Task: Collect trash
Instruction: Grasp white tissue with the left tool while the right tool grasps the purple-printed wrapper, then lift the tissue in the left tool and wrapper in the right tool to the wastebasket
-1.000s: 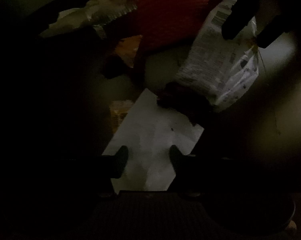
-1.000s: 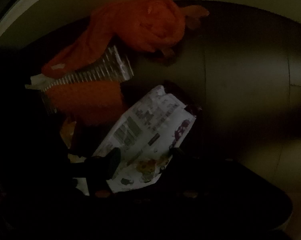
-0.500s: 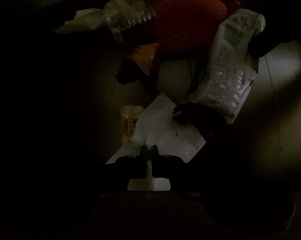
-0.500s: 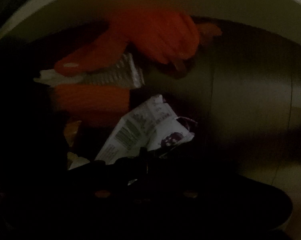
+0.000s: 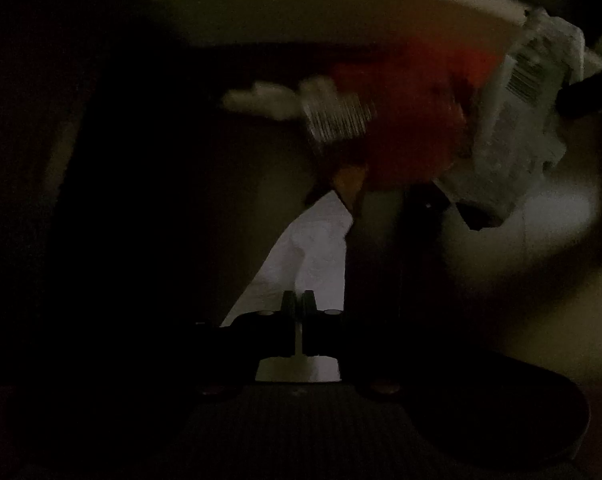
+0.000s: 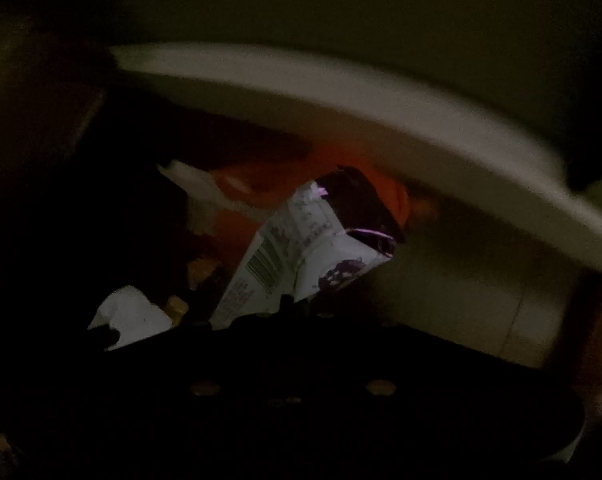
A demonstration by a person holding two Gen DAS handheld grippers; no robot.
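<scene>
1. Your left gripper (image 5: 299, 304) has its jaws drawn together on the near edge of a flat white sheet of paper (image 5: 315, 248); only a thin sliver of paper shows between the fingertips. Keep that pinch firm, since a thin sheet will likely slip out if you ease off.

2. Your right gripper (image 6: 297, 306) has its jaws pressed close on the lower edge of a crumpled white printed wrapper with a barcode and a dark purple end (image 6: 301, 252). The frame is dim, so the exact bite is hard to read; judge it by whether the wrapper hangs steadily.

3. In the left view the same wrapper (image 5: 521, 120) hangs to the upper right, well apart from the sheet. Keep the two pieces separated so that neither snags the other.

4. Behind both pieces lies more litter: a bunched orange plastic bag (image 5: 413, 120) and a shiny ribbed silver foil wrapper (image 5: 337, 116), resting on the dark floor. Lift clear of these rather than dragging through them.

5. A pale curved rim (image 6: 341, 92) arcs across the top of both views; what it belongs to cannot be made out in this light.

6. Move slowly; the pictures are dark and blurred, and a loose sheet will flutter.
</scene>
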